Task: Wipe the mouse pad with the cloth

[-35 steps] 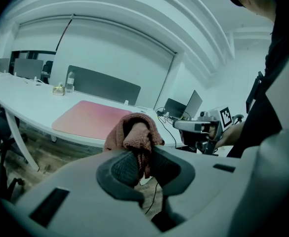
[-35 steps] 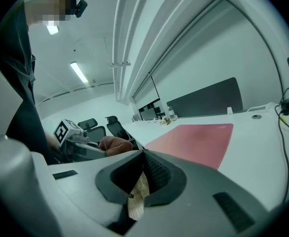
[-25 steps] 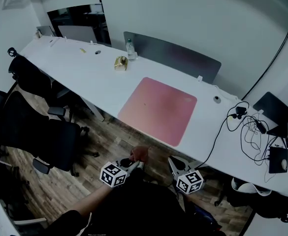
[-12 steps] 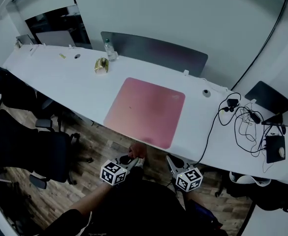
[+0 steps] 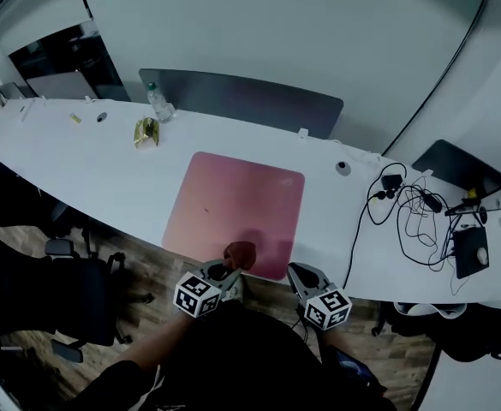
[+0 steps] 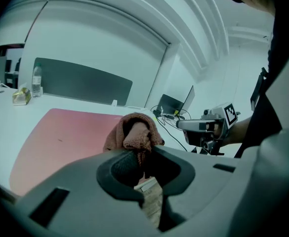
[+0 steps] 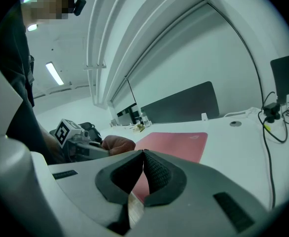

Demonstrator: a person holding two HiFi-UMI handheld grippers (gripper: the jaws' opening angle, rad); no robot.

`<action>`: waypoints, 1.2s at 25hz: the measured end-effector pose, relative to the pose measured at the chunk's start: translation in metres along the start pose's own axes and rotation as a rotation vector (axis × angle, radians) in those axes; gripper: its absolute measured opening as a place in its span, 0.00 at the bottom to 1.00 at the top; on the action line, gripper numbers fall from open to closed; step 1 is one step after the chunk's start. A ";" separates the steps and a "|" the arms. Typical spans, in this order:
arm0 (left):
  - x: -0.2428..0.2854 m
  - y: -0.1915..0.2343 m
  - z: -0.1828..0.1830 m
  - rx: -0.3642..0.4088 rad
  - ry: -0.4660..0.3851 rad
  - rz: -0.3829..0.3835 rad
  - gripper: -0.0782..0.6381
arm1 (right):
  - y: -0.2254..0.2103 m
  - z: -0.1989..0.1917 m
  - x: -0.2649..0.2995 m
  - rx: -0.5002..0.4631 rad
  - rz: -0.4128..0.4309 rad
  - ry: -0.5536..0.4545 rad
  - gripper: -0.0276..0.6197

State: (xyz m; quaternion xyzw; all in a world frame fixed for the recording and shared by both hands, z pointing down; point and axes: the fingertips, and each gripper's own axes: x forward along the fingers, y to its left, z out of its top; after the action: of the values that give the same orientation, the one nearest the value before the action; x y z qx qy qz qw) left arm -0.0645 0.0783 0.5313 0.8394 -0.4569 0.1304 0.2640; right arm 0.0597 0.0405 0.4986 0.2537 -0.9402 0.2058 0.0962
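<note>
A large pink mouse pad (image 5: 233,212) lies flat on the long white desk (image 5: 79,165). My left gripper (image 5: 229,271) is shut on a bunched reddish-brown cloth (image 5: 240,253), held just over the pad's near edge. In the left gripper view the cloth (image 6: 134,132) bulges out from between the jaws, with the pad (image 6: 60,142) beyond it. My right gripper (image 5: 298,274) hangs at the desk's near edge, right of the cloth, shut and holding nothing. In the right gripper view its jaws (image 7: 143,168) meet, and the pad (image 7: 174,143) and cloth (image 7: 117,144) show ahead.
A grey divider panel (image 5: 241,101) stands along the desk's far edge. A water bottle (image 5: 157,103) and a small gold packet (image 5: 146,132) sit left of the pad. Tangled black cables (image 5: 413,208) and a laptop (image 5: 456,171) lie at right. Black office chairs (image 5: 36,289) stand at left.
The view has shifted so the desk and pad sit lower and closer. My left gripper with the cloth has come up to the pad's near edge; the right gripper has moved forward alongside.
</note>
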 end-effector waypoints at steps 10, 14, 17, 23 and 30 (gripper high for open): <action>0.039 0.036 0.041 0.091 0.056 -0.140 0.19 | -0.031 0.025 0.031 0.032 -0.137 -0.028 0.08; 0.051 0.055 0.055 0.125 0.074 -0.184 0.19 | -0.039 0.032 0.042 0.047 -0.198 -0.040 0.08; 0.061 0.065 0.062 0.137 0.080 -0.221 0.19 | -0.043 0.032 0.046 0.060 -0.239 -0.042 0.08; 0.073 0.076 0.078 0.153 0.096 -0.245 0.19 | -0.046 0.034 0.055 0.075 -0.280 -0.033 0.08; 0.099 0.076 0.083 0.194 0.154 -0.269 0.19 | -0.057 0.034 0.061 0.097 -0.296 -0.052 0.08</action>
State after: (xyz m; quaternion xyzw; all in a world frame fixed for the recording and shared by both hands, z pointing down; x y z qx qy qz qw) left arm -0.0754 -0.0706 0.5329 0.9019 -0.3041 0.2012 0.2313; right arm 0.0346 -0.0454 0.5050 0.3993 -0.8836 0.2280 0.0887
